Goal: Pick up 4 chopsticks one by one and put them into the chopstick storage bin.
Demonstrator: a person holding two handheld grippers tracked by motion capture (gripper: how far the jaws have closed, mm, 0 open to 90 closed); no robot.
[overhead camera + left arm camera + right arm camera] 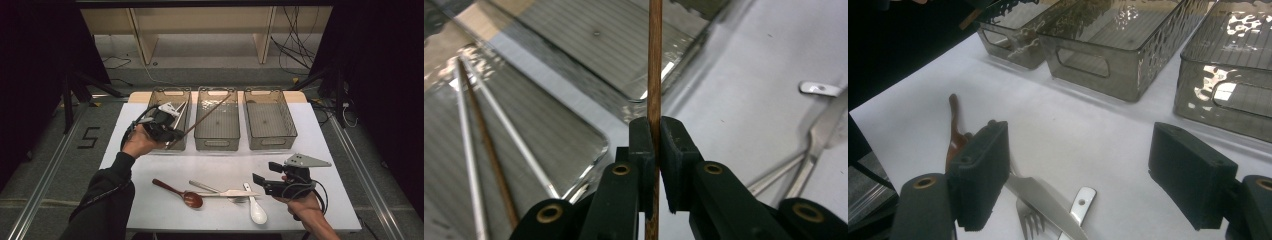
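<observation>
Currently the left claw (172, 131) is closed tight on a brown wooden chopstick (202, 116), holding it near its lower end above the left bin (170, 95), which stands by the far left corner of the table (300, 210). The stick slants up and to the right, so its free tip hangs over the middle bin (217, 92). In the left gripper view the chopstick (654, 65) passes between the two jaws, and they pinch it on a thin line only.

The grip is narrow and far from the middle of the stick, so I judge the stick can swing or slide in the pads if the hand tilts quickly. The long free end can also knock the rim of the middle bin when the hand goes down, and then it may land in the wrong bin or fall on the table. The left bin already has chopsticks (484, 140) inside (two silver ones and one brown, as far as I can see), and a hard drop can make the new one bounce out.

The right claw (265, 179) is wide open and holds nothing, near the front right corner, just beside the knife (235, 193), the fork (210, 189), the white spoon (256, 207) and the brown spoon (185, 194).

I read no brand or label on the things. Only a mark like "5" (89, 137) is taped on the floor, left of the table.
</observation>
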